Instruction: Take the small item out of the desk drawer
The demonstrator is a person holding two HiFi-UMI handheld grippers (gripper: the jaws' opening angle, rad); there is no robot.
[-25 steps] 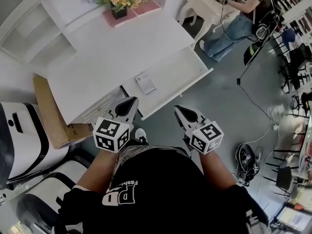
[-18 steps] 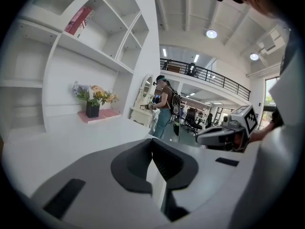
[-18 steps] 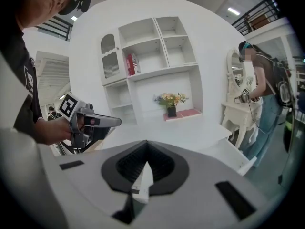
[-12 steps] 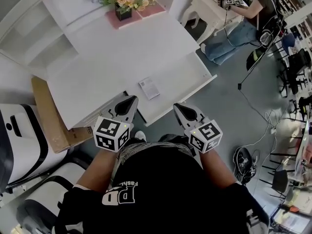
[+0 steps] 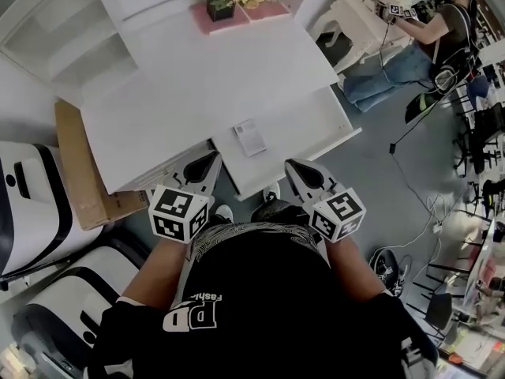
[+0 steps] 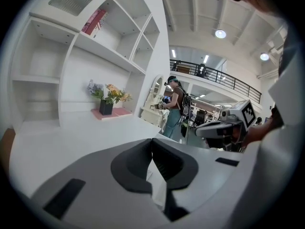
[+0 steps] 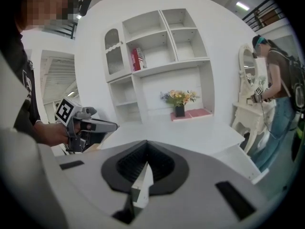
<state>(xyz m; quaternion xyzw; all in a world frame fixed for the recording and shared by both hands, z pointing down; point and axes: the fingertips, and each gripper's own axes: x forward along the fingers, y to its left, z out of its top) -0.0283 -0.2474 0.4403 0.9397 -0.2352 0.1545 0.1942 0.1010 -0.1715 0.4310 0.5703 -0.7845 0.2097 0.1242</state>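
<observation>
**Both grippers shut, short of the open drawer**

- The white desk point(image 5: 221, 69) stands ahead. Its drawer point(image 5: 316, 121) is already pulled out toward the near right, so the inside lies exposed from above.
- The task's thing, a small flat white item point(image 5: 254, 137) that looks like a card or leaflet with print, lies on the drawer floor at its left end. It is close to the desk's front edge and nothing covers it.
- The left gripper point(image 5: 210, 161) is held low, tips forward, just near of the drawer's left end. Its own view shows the jaws pressed together with nothing between them.
- The right gripper point(image 5: 295, 166) is level with it, to the right and near the drawer's front rim. Its jaws also meet at the tip and are empty.
- Both are carried side by side at waist height, each pointing over the drawer. My reading is a ready posture while the person squares up to the desk, not a reach.
- The item sits nearer the left gripper's line. Either gripper would need its jaws parted first.
- Judgement: a flat thing on a flat floor gives little edge to pinch, so it may slide rather than lift.
- Elsewhere: a flower pot point(image 5: 222, 6) at the desk's far edge, a cardboard box point(image 5: 69, 160) leaning at the desk's left, and another person point(image 5: 438, 30) at a far-right table.
</observation>
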